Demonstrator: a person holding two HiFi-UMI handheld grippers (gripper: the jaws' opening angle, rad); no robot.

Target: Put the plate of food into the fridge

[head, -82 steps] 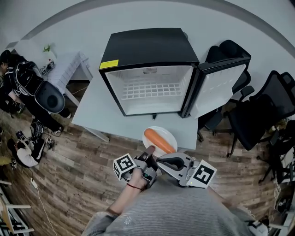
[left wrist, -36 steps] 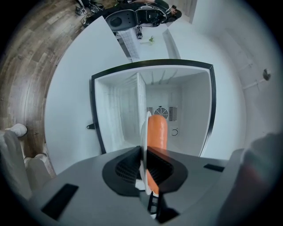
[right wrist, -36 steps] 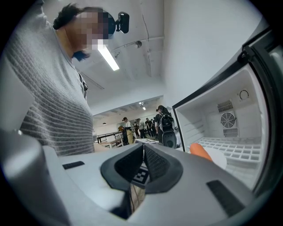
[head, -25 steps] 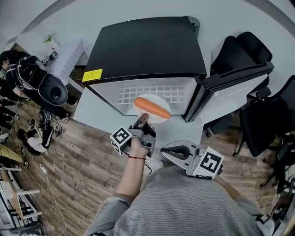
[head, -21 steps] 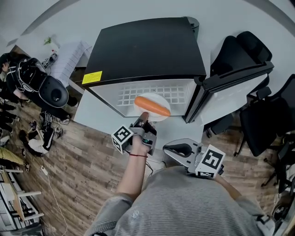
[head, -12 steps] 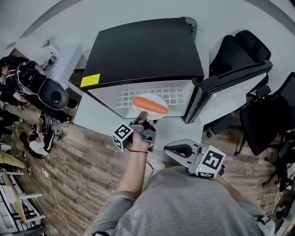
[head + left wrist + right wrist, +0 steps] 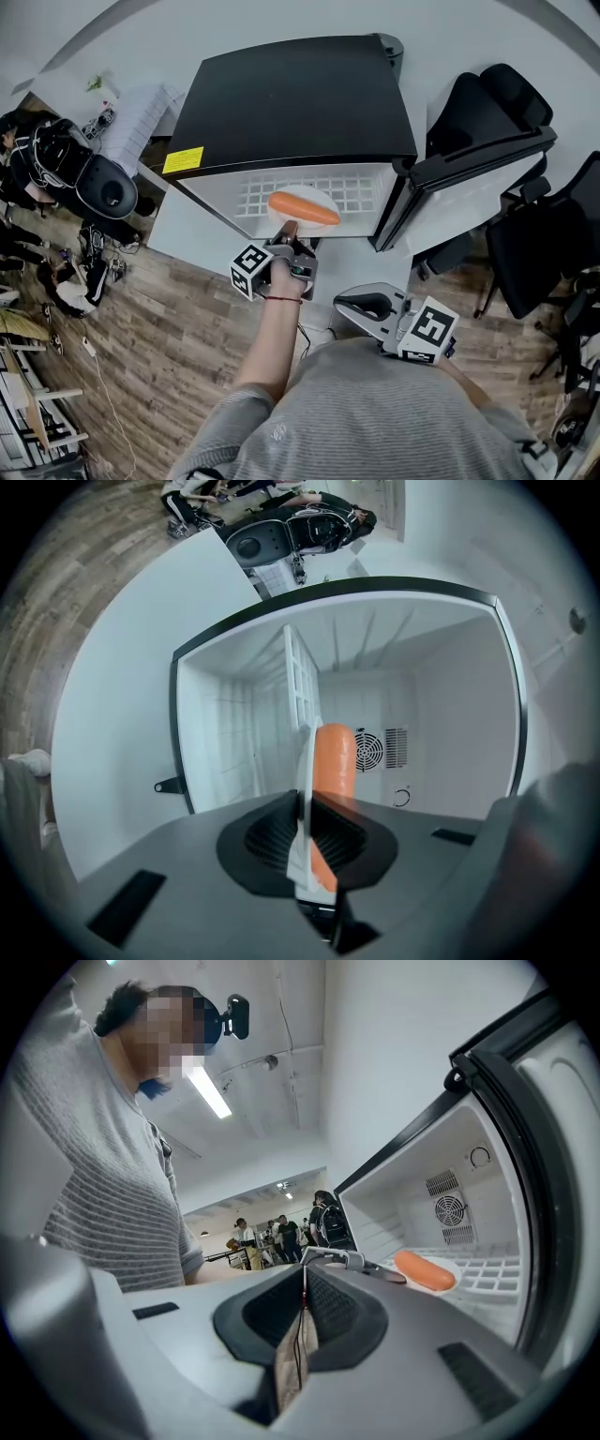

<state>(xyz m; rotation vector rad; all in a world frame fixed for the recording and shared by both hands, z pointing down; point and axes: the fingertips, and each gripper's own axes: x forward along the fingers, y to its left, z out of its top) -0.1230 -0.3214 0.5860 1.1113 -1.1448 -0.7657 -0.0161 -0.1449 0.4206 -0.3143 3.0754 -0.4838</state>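
A white plate [image 7: 298, 199] with one orange sausage [image 7: 304, 208] hangs level in the mouth of the open black fridge [image 7: 300, 103], just over the front of its white wire shelf [image 7: 361, 192]. My left gripper [image 7: 289, 236] is shut on the plate's near rim. In the left gripper view the plate [image 7: 304, 761] shows edge-on between the jaws of the left gripper [image 7: 306, 834], with the sausage [image 7: 334, 757] to its right and the fridge's back wall behind. My right gripper [image 7: 361, 306] is held low near my body, shut with nothing in it [image 7: 302, 1321].
The fridge door [image 7: 469, 183] stands open to the right. The fridge sits on a white table [image 7: 183, 234]. Black office chairs [image 7: 548, 239] stand at the right. People and gear [image 7: 66, 164] are at the far left on the wood floor.
The plate was lifted off the table's front edge and carried to the fridge opening. Over the last second it has crept slightly further in; the right gripper has stayed put.
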